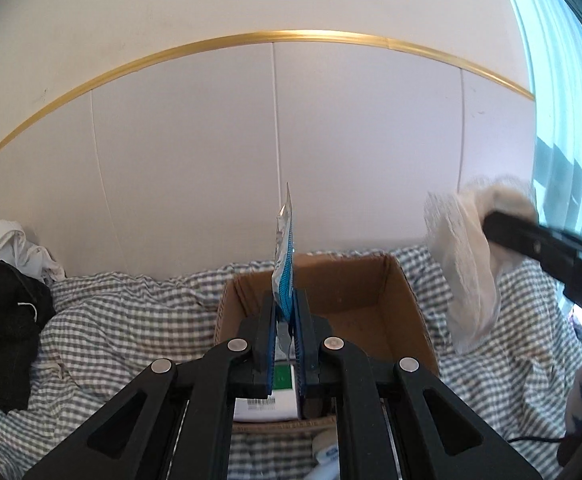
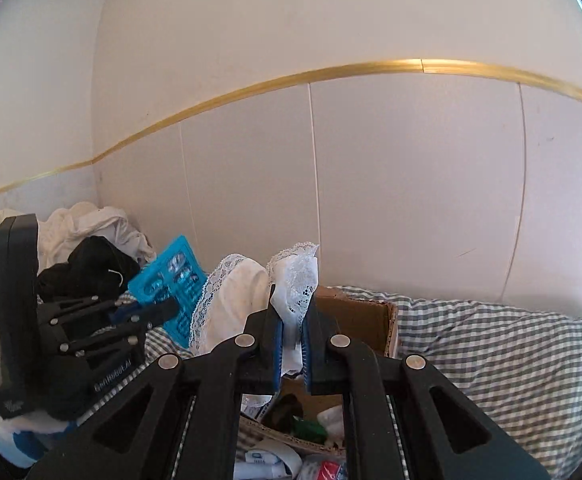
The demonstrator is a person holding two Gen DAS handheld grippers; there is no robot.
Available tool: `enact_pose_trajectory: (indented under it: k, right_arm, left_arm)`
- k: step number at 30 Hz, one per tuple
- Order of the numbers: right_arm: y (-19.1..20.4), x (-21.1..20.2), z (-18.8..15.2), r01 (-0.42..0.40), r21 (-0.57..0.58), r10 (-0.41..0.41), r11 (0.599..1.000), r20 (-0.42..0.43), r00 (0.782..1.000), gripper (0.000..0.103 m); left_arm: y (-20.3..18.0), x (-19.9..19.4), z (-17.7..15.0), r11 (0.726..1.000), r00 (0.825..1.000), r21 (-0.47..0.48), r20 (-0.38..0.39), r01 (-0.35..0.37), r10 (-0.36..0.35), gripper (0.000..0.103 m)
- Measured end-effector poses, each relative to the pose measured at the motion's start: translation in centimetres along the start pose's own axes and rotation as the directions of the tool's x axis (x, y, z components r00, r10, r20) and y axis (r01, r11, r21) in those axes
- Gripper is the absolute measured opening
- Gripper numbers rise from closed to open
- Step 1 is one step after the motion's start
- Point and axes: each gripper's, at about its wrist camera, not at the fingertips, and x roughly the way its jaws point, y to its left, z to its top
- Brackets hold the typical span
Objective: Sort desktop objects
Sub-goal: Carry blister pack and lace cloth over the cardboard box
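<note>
Cardboard box (image 1: 375,304) sits just below and beyond both sets of fingers: the left gripper (image 1: 287,320) is clenched on a blue foil packet (image 1: 285,276), the right gripper (image 2: 293,340) on a white lace cloth (image 2: 295,280). Each load should hang squarely over the box's mouth before release, the cloth's trailing end included.

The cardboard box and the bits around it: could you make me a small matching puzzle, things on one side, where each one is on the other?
Things:
1. blue foil packet
2. white lace-trimmed cloth
3. cardboard box
4. black garment

Places:
A. resting open on the checked bedcover
B. clamped in the right hand-held gripper
C. heaped at the left by the wall
D. clamped upright in the left hand-held gripper

Pairs: 1-D, 2-B, 3-A, 4-C
</note>
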Motion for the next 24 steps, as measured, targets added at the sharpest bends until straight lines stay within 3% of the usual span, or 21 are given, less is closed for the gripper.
enact_pose_trajectory:
  k: [12,24]
  right_arm:
    - [-3.6,7.1,-1.8,0.044,0.011,-0.043,0.999,-0.082,0.996,0.007]
    - [-6.4,15.7,-6.7,0.08,0.019,-0.072,0.997,-0.266,0.961,0.007]
  left_arm:
    - [-1.4,8.1,-0.9,1.0,0.997,0.0,-0.075,0.017,-0.017,0.008]
    - [-3.2,16.8,-3.1,0.996,0.98,0.05,-0.189,0.073,-0.062,0.008]
